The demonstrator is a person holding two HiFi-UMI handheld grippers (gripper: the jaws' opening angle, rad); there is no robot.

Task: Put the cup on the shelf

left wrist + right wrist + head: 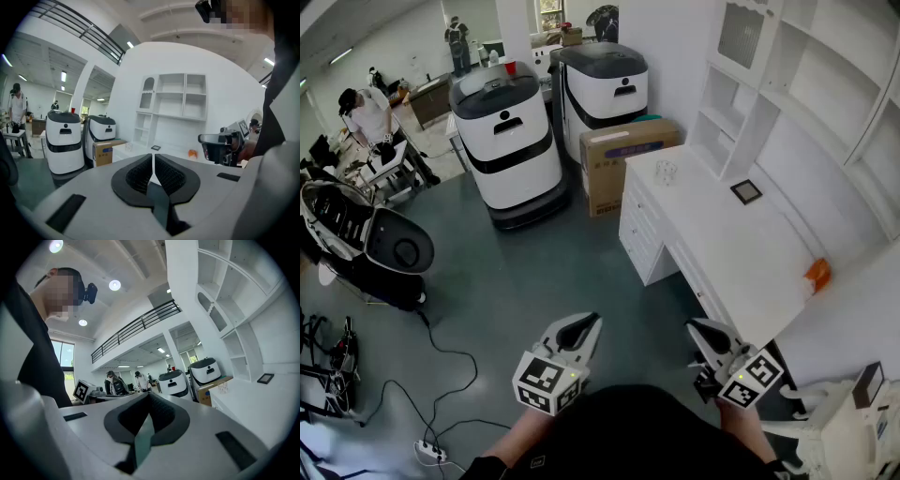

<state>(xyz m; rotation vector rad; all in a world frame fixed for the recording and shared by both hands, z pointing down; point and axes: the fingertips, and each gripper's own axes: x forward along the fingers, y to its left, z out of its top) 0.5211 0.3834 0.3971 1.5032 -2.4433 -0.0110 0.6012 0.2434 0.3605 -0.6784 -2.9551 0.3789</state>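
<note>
Left gripper (pixel 584 325) and right gripper (pixel 703 331): jaws fully closed, holding nothing, beside the desk (pixel 741 248). The clear cup (pixel 666 172) stands on the desk's far end, near the shelf (pixel 724 127).

Nothing really readable here. The cardboard box (pixel 628 155) at the far end of the white desk (pixel 712 225) has blue print, but it's too small to make out. The square markers (pixel 546 382) nearby are just black-and-white patterns, no letters.

Grey floor (pixel 525 281), white desk (pixel 741 234) (cardboard box (pixel 623 155) beside it), ceiling lights (pixel 115 285) on.
</note>
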